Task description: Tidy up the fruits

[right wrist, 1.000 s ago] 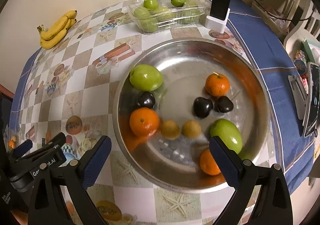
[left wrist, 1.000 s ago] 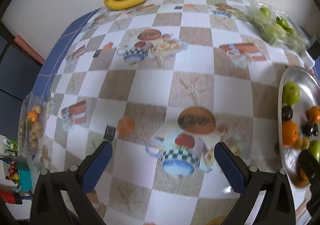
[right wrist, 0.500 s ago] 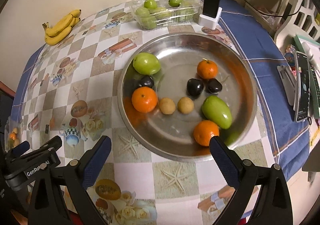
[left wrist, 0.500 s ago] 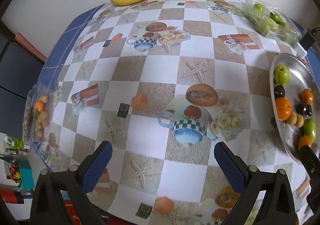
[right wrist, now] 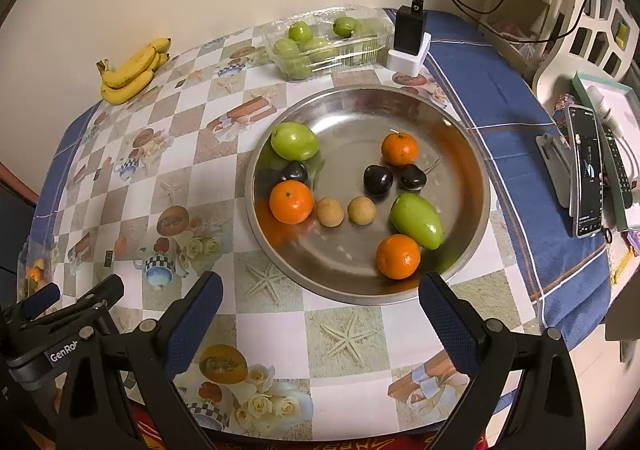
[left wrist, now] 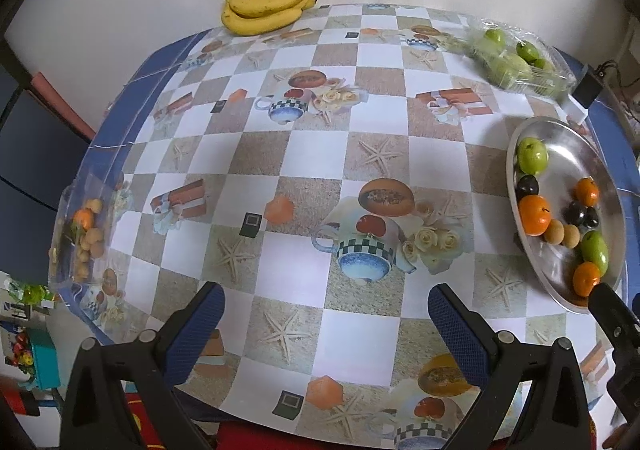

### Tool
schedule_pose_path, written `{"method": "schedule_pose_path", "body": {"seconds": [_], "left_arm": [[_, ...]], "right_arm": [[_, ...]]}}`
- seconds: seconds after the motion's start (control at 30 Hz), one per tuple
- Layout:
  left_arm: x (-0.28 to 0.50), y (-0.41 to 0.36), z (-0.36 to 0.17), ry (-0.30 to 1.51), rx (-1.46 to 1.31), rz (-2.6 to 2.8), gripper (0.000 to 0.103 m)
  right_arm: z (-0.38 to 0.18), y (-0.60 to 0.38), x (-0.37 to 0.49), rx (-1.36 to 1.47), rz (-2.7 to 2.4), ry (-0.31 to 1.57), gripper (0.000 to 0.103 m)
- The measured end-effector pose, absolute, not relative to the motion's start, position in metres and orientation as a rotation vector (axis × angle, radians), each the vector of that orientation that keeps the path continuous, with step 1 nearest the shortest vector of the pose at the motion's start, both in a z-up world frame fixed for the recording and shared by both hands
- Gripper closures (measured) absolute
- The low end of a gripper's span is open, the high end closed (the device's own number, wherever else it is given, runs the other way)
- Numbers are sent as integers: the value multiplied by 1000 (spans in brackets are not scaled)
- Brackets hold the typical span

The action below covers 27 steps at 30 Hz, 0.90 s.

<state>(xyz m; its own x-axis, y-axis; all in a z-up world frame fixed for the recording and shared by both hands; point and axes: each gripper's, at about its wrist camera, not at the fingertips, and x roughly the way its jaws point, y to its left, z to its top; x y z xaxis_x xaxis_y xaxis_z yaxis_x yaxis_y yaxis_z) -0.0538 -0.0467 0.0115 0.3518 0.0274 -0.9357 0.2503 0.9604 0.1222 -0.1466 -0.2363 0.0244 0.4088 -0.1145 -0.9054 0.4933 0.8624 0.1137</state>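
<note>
A steel tray (right wrist: 472, 154) (left wrist: 568, 138) on the table's right side holds three oranges, two green fruits, three dark plums and two small brown fruits. One orange (right wrist: 291, 202) lies at its left, another orange (right wrist: 398, 256) near its front rim. My right gripper (right wrist: 320, 314) hangs open above the table's near edge, just short of the tray. My left gripper (left wrist: 326, 320) is open too, empty, over the near middle of the checked cloth. A bunch of bananas (left wrist: 266, 8) (right wrist: 130, 70) lies at the far edge by the wall.
A clear box of green fruit (right wrist: 328, 44) (left wrist: 516, 60) stands behind the tray, beside a black charger on a white base (right wrist: 408, 40). A bag of small fruit (left wrist: 84, 234) lies at the table's left edge. A phone on a stand (right wrist: 586, 170) is to the right.
Both grippers have pulled back toward the table's near edge and risen, so the tray and the cloth look farther away. Both stay open. The fruit has not moved.
</note>
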Motion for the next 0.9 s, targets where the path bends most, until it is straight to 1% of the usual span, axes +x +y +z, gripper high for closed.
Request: {"method": "schedule_pose_path", "body": {"seconds": [0.27, 0.57, 0.9], "left_arm": [[-58, -51, 2, 1252, 259, -151, 0], [-58, -49, 6, 1213, 262, -120, 0], [-48, -46, -1, 1245, 241, -103, 0]], "right_arm": [[27, -240, -151, 406, -408, 1063, 4], [27, -243, -154, 427, -412, 1056, 4], [24, -242, -152, 419, -412, 1070, 5]]}}
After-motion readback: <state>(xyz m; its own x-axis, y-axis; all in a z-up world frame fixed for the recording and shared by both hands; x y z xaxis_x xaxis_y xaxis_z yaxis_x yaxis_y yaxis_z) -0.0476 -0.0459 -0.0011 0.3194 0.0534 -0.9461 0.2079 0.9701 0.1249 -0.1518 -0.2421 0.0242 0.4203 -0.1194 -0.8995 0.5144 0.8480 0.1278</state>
